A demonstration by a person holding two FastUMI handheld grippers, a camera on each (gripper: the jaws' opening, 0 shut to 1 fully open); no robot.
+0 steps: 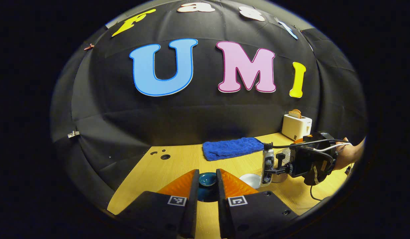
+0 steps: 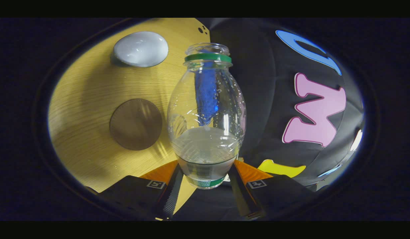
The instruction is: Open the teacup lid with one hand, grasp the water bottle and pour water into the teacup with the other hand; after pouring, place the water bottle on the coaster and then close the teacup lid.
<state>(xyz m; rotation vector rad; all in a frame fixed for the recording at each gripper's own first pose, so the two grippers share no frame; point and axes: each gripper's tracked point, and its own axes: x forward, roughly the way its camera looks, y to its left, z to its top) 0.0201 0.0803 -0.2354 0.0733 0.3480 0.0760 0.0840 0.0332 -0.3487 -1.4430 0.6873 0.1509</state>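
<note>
Water bottle in right claw

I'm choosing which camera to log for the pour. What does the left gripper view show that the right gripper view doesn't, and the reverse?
Left gripper view: the left gripper shut on the dark teal teacup lid, a toaster, and the right gripper with the hand holding it.
Right gripper view: the brown coaster and, close up, the uncapped, partly filled water bottle between its fingers.
Both: the wooden table, a white round object and the blue towel, seen through the bottle in the right gripper view.
</note>
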